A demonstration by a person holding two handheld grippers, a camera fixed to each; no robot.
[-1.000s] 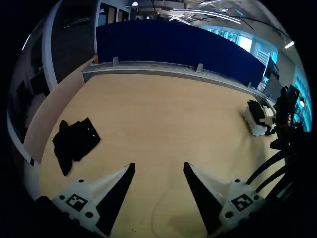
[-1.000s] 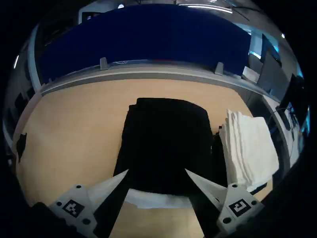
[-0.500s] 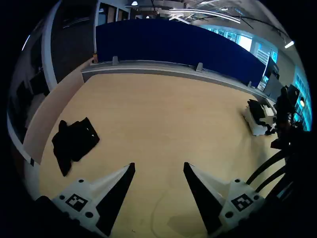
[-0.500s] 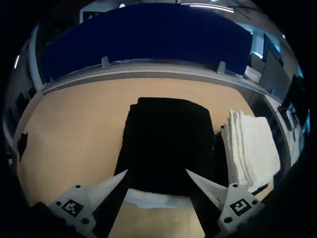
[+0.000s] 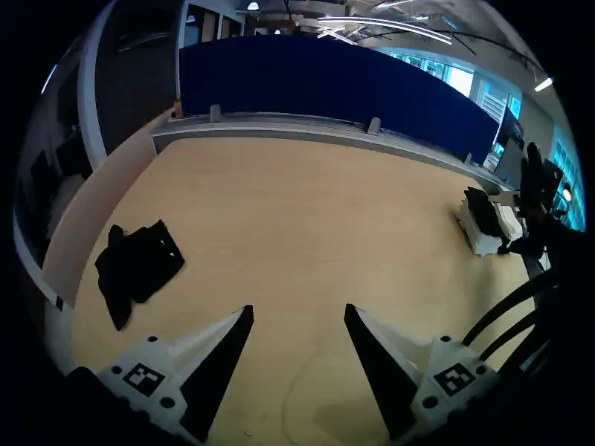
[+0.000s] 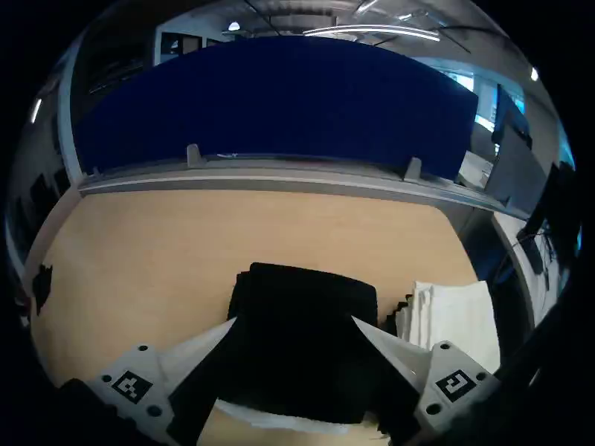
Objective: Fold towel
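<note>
Left gripper view: the left hand-held gripper (image 5: pixel 297 308) hovers low over a light wooden worktop (image 5: pixel 312 215). Its two pointed fingers are spread wide apart with nothing between them. To its left, near the worktop's edge, lies a crumpled black towel (image 5: pixel 137 267), bunched and uneven, well apart from the fingers. Far off at the right edge sits a small pile of black and white cloth (image 5: pixel 482 236). A dark blue partition screen (image 5: pixel 327 82) runs along the back.

Right gripper view: the right hand-held gripper (image 6: pixel 294 321) is also wide open and grips nothing. Its fingers sit either side of a neatly folded black towel (image 6: pixel 301 349) without pressing on it. That towel rests on a white cloth (image 6: pixel 282 421), of which a strip shows at the near edge. Just beside it on the right is a stack of folded white towels (image 6: pixel 454 323). The crumpled black towel (image 6: pixel 41 286) shows as a dark scrap at the far left.

The folded pile looks finished, so the crumpled towel is probably next. To do this well, take it by two corners — one per gripper — and lift and shake it open. Then lay it flat on the bare middle of the worktop. Match the edges before creasing, since bunched cloth will fold crooked.
</note>
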